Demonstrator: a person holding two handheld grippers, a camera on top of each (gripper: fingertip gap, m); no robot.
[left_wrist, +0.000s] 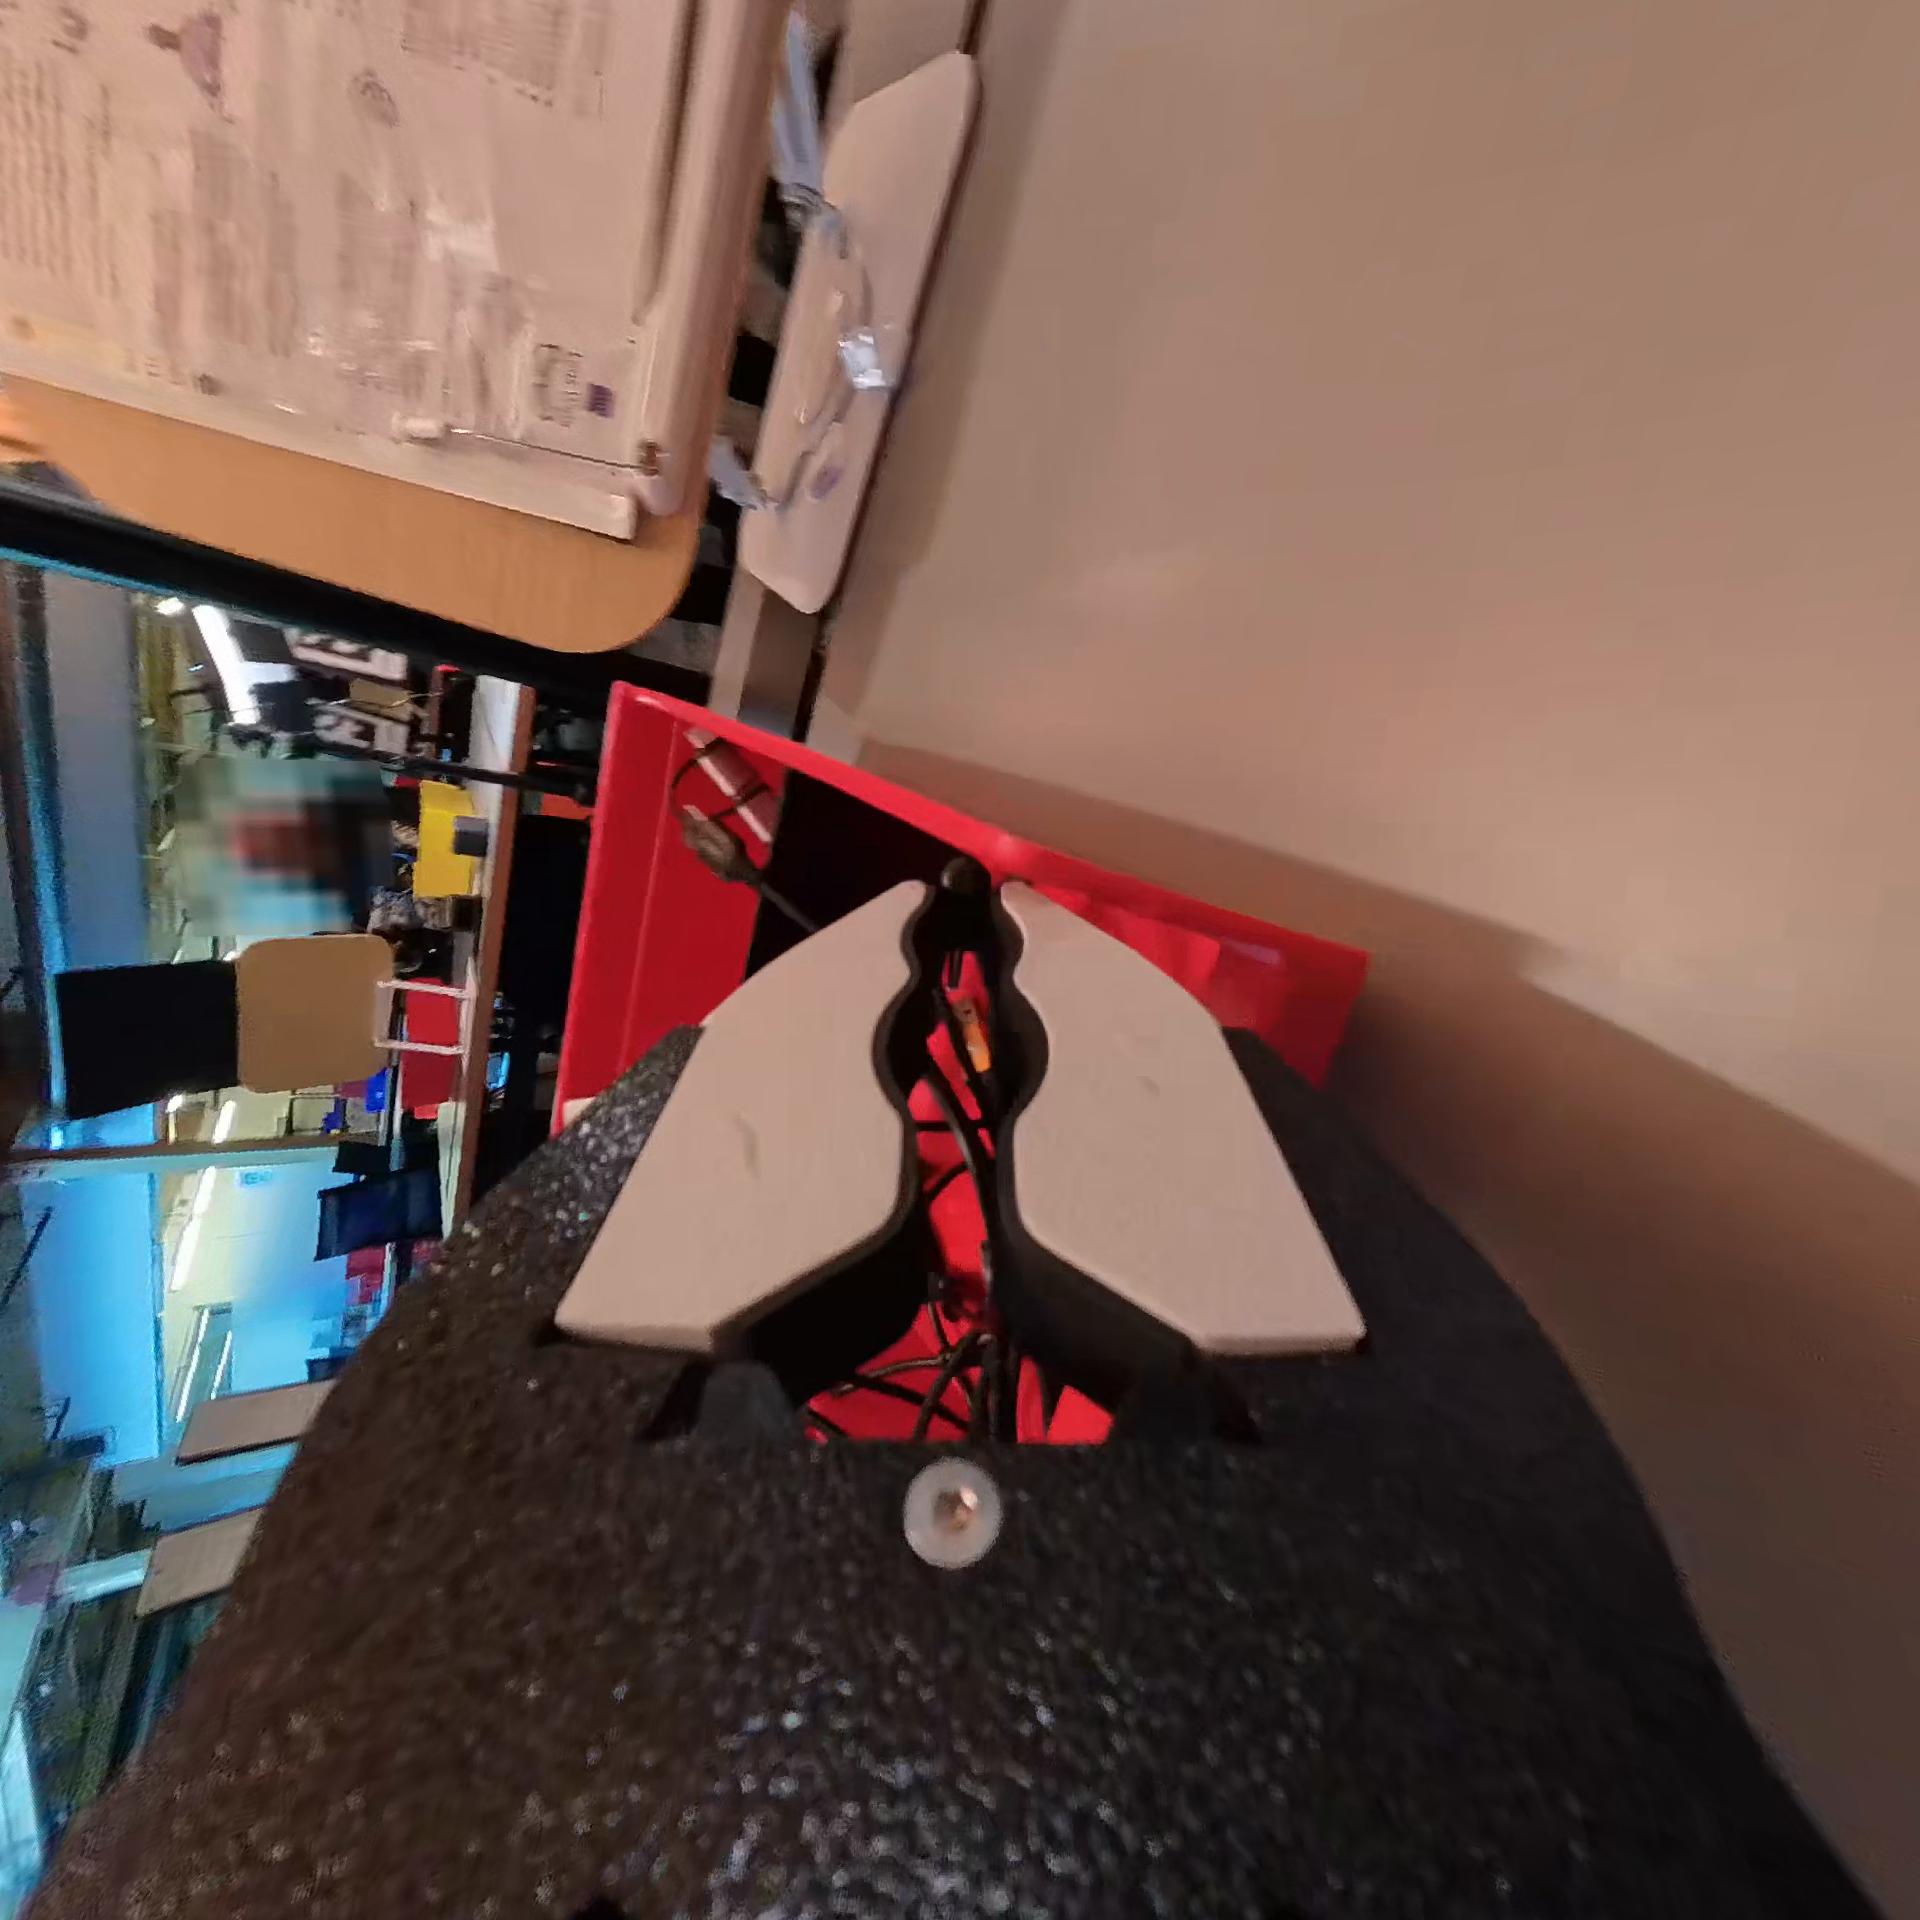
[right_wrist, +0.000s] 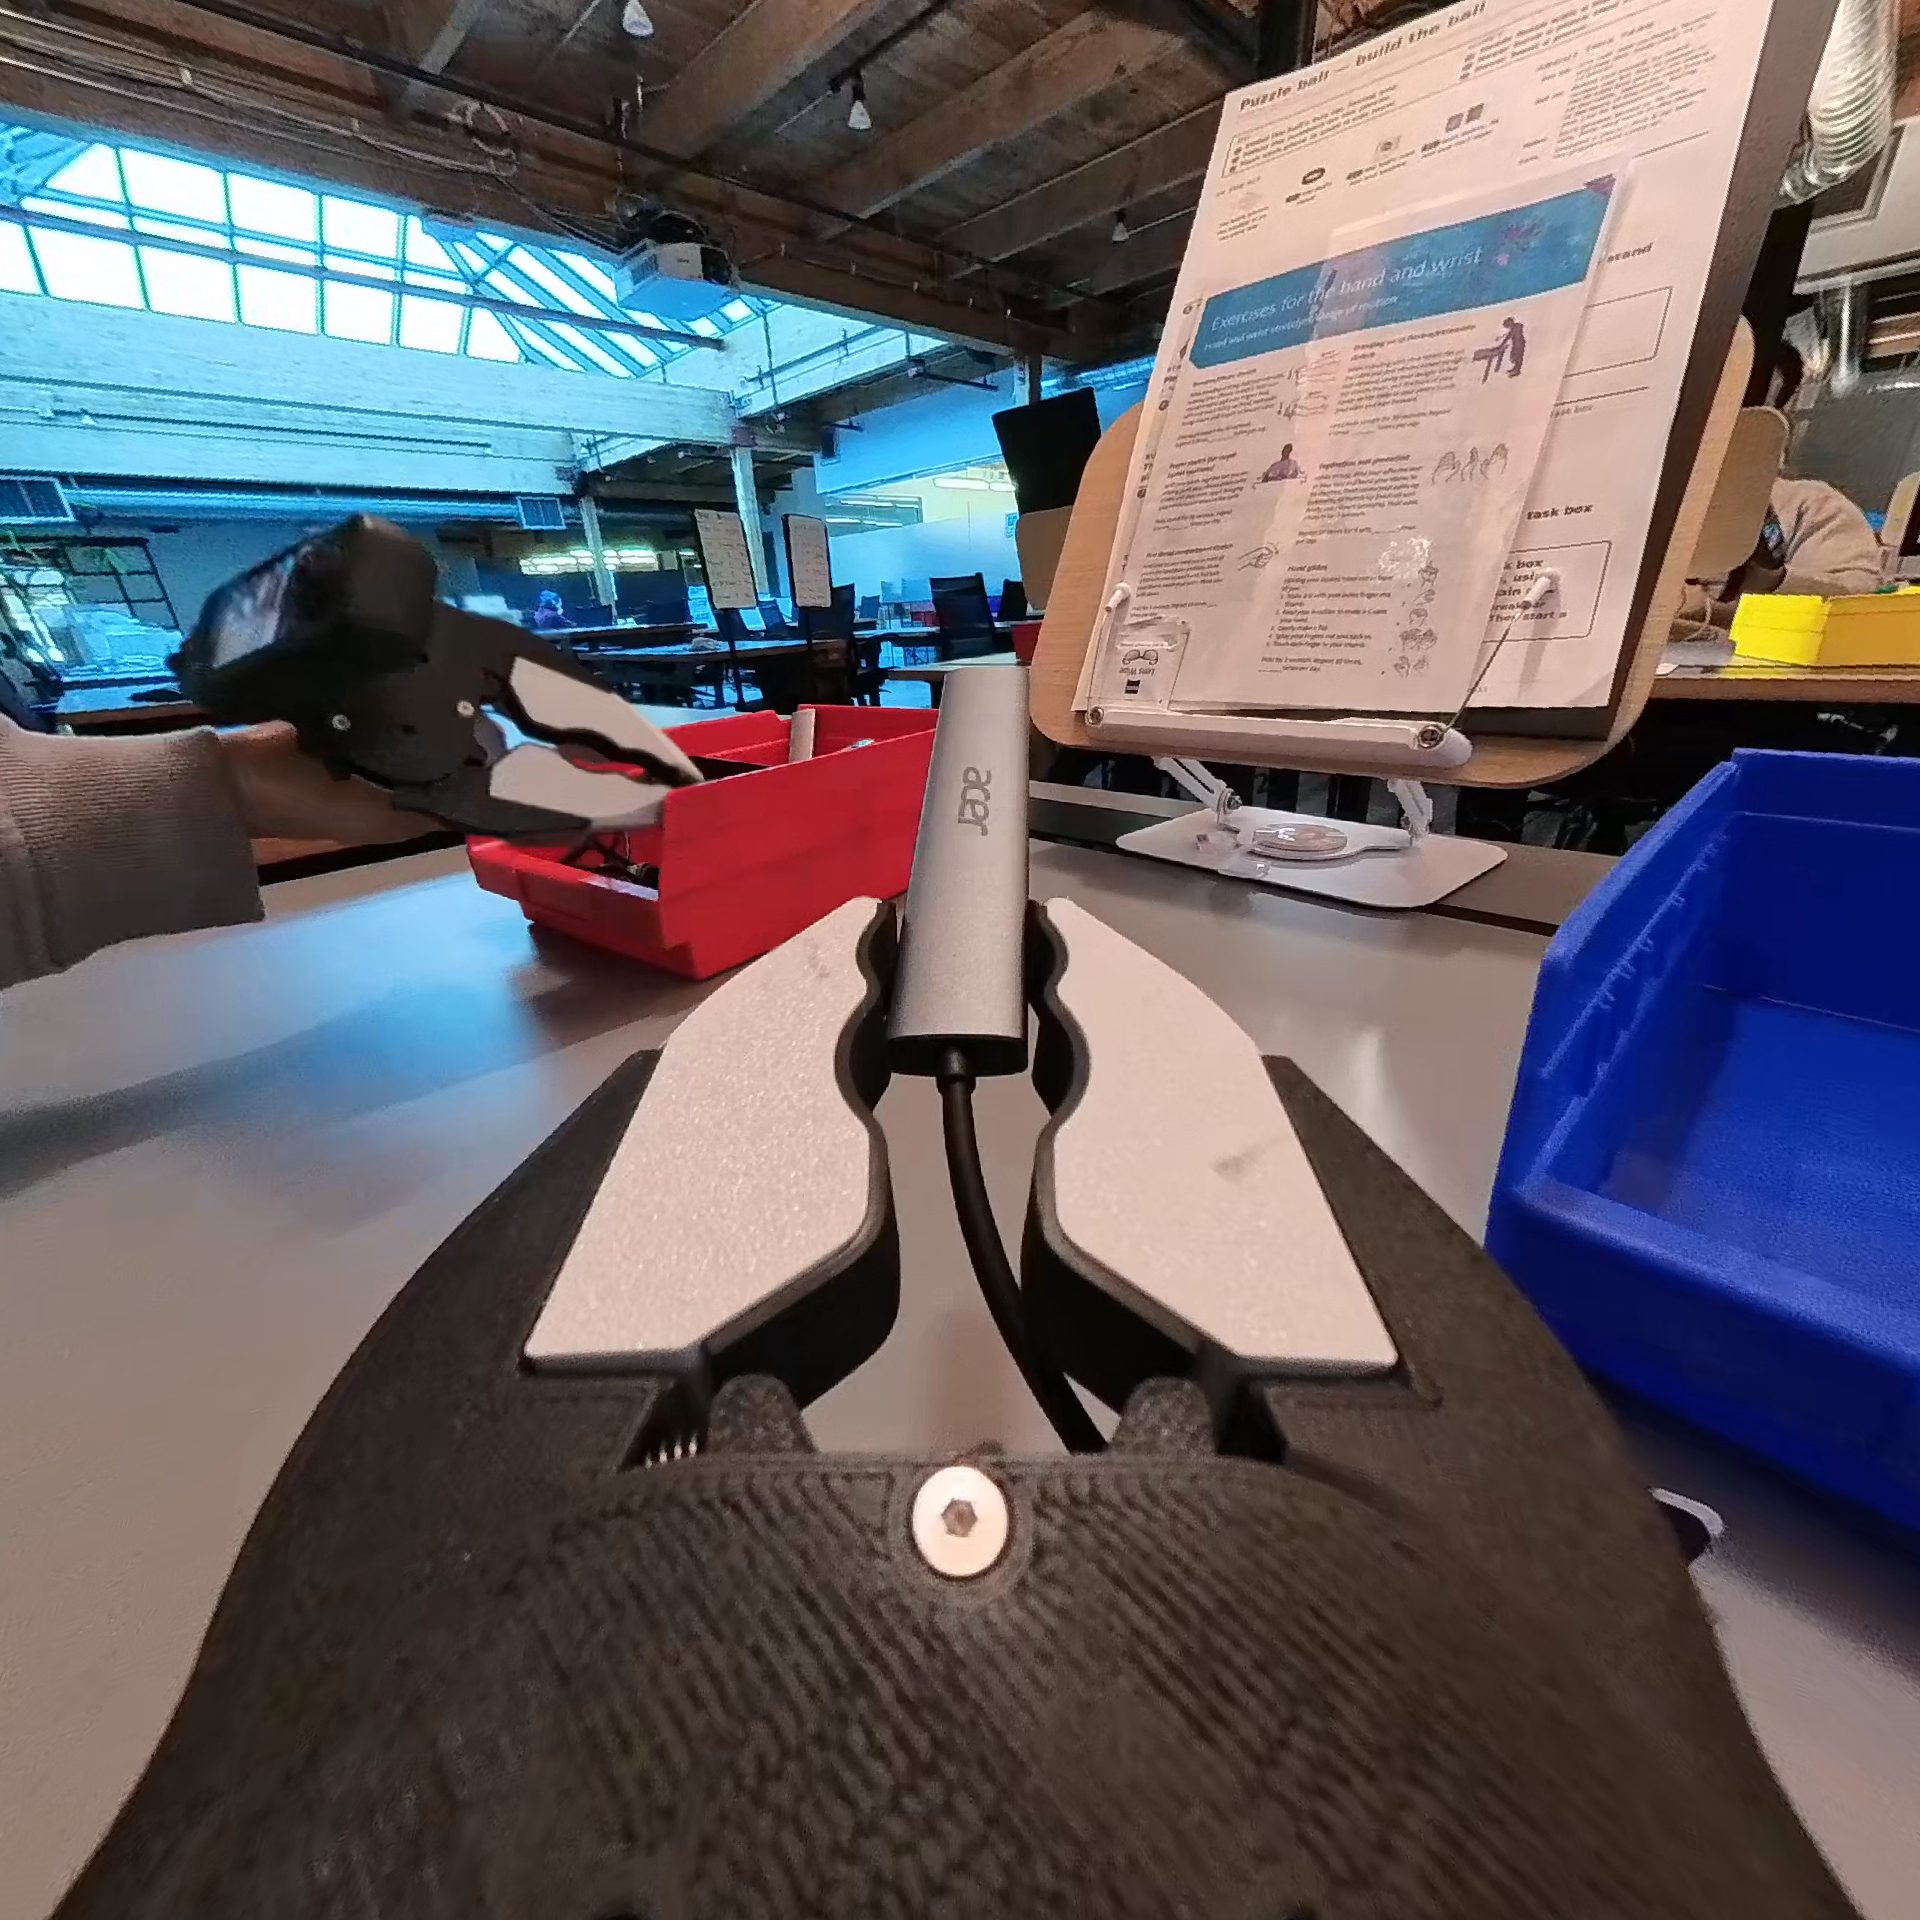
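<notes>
My right gripper (right_wrist: 961, 914) is shut on a grey USB hub (right_wrist: 966, 831), which sticks out forward and upward between the fingers. Its black cable (right_wrist: 987, 1247) trails back between them. My left gripper (left_wrist: 961, 896) is turned on its side over a red bin (left_wrist: 665, 935). Its fingertips pinch a small black plug end (left_wrist: 958, 878), and a thin black cable hangs down from it between the fingers. Tangled black cables lie in the bin. The right wrist view shows the left gripper (right_wrist: 660, 800) held by a hand at the red bin (right_wrist: 769, 873).
A blue bin (right_wrist: 1714, 1091) stands close at my right on the grey table (right_wrist: 312, 1039). A document stand with printed sheets (right_wrist: 1382, 416) is behind the hub and also shows in the left wrist view (left_wrist: 312, 208). A yellow bin (right_wrist: 1829, 623) sits far right.
</notes>
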